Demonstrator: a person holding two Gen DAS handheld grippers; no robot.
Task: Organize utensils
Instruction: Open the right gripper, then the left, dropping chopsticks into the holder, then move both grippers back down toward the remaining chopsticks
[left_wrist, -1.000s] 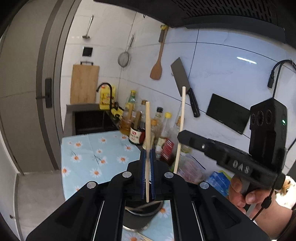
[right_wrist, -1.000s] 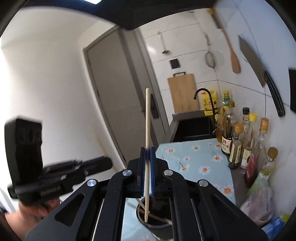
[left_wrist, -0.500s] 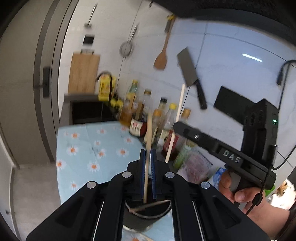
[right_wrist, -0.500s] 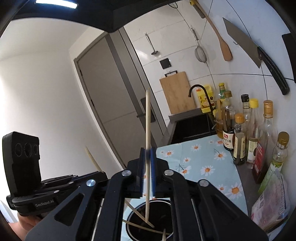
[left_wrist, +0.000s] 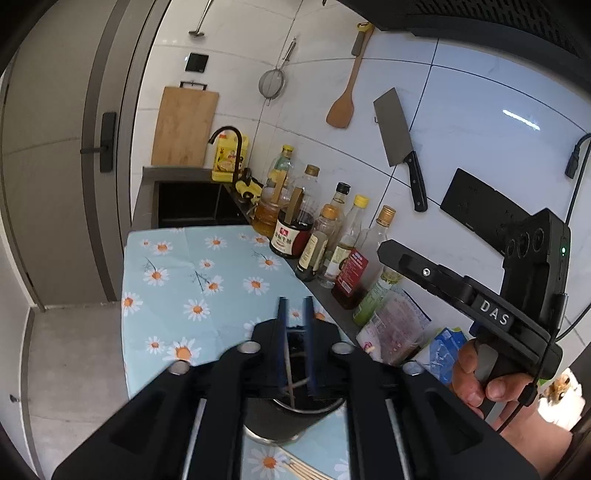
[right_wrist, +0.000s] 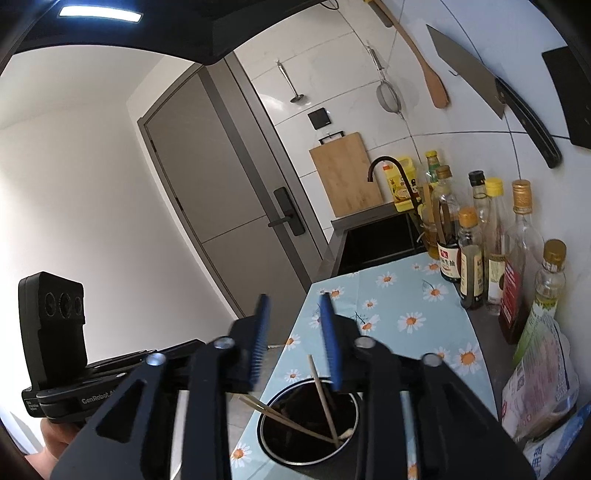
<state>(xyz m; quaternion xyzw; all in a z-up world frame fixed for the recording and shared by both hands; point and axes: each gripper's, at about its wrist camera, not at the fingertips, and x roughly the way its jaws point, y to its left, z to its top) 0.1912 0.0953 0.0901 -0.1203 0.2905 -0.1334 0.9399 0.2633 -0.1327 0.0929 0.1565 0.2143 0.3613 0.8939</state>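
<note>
Both grippers hover over the dark round metal utensil pot (right_wrist: 308, 421), which stands on the daisy-print blue cloth covering the bench (right_wrist: 402, 306), toward its near edge. Right gripper (right_wrist: 291, 341): jaws spread wide, nothing held. Left gripper (left_wrist: 295, 347): jaws parted by a narrower gap, nothing clamped. Thin wooden chopsticks (right_wrist: 325, 397) lie inside the pot directly below the right gripper, one leaning steeply with its top just under the blue pads, others crossing low at a slant. More pale sticks (left_wrist: 306, 472) lie flat on the cloth at the near edge, below and behind the left gripper; judged nearer that hand, long axis roughly along the edge.
</note>
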